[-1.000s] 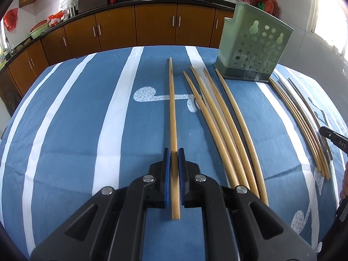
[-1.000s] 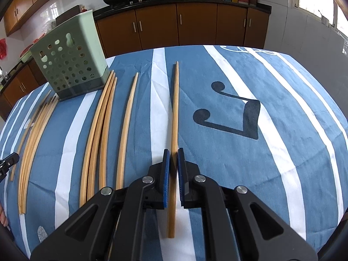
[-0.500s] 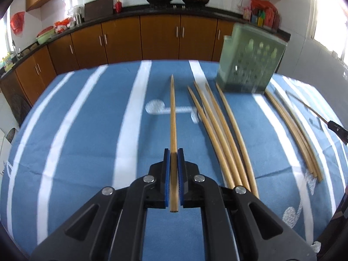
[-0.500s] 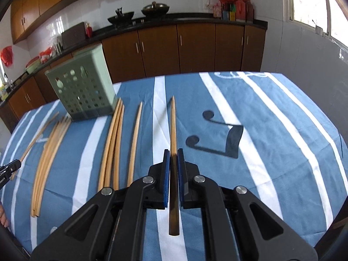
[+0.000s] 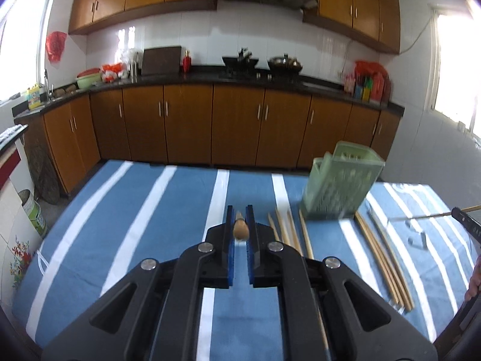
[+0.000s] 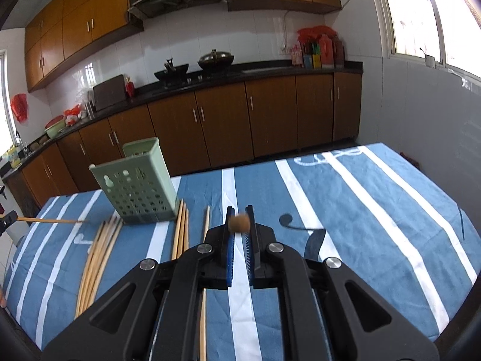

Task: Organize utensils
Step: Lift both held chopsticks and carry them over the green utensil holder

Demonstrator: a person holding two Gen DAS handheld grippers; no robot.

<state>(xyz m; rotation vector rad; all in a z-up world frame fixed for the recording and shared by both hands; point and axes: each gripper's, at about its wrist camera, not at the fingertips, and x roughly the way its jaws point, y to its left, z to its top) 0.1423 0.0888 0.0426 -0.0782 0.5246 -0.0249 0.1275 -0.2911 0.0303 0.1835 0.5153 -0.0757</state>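
My left gripper [image 5: 240,215] is shut on a wooden chopstick [image 5: 240,229], seen end-on and lifted above the blue striped tablecloth [image 5: 150,219]. My right gripper [image 6: 239,217] is shut on another chopstick [image 6: 239,224], also end-on and raised. The green perforated utensil holder [image 5: 339,185] stands upright at the far right of the left wrist view, and far left in the right wrist view [image 6: 136,186]. Several loose chopsticks [image 5: 288,231] lie on the cloth beside the holder, with another bundle [image 5: 384,255] further right. The same sticks show in the right wrist view [image 6: 99,252].
Wooden kitchen cabinets [image 5: 234,126] and a dark counter with pans run behind the table. The other gripper's tip with its chopstick shows at the right edge [image 5: 466,222] and at the left edge of the right wrist view [image 6: 7,219]. A bucket [image 5: 33,210] stands on the floor at left.
Both grippers have lifted and tilted up with their chopsticks, which were lying flat on the cloth and now point straight away from the cameras. The table has dropped lower in both views.
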